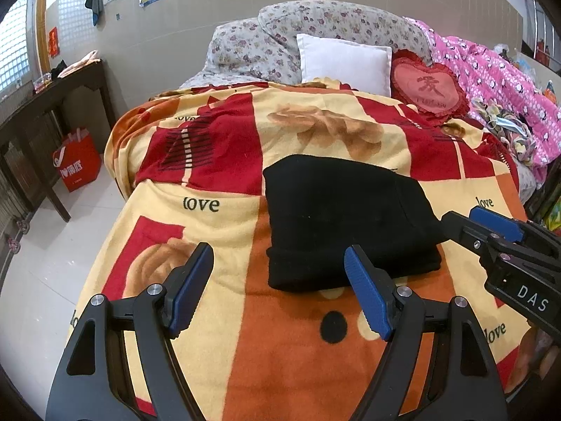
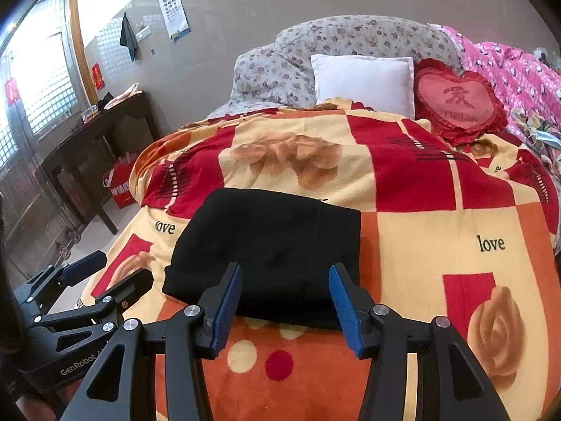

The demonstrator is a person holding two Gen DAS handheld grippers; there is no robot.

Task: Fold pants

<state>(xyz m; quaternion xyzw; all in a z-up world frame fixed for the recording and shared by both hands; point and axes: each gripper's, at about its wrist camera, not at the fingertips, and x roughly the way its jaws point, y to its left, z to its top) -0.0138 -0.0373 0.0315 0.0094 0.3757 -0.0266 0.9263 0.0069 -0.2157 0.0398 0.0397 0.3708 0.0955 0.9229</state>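
Observation:
The black pants (image 1: pixel 347 221) lie folded into a compact stack on the patterned blanket (image 1: pixel 217 210); they also show in the right wrist view (image 2: pixel 270 252). My left gripper (image 1: pixel 278 280) is open and empty, just short of the stack's near left corner. My right gripper (image 2: pixel 285 294) is open and empty, its fingertips over the stack's near edge. The right gripper shows in the left wrist view (image 1: pixel 491 228) at the stack's right side. The left gripper shows in the right wrist view (image 2: pixel 101 273) at lower left.
A white pillow (image 1: pixel 345 61), a red heart cushion (image 1: pixel 429 86) and floral bedding (image 1: pixel 280 38) lie at the bed's head. Pink bedding (image 1: pixel 498 80) is piled on the right. A dark wooden table (image 1: pixel 45 105) and red bag (image 1: pixel 77 158) stand left on the tiled floor.

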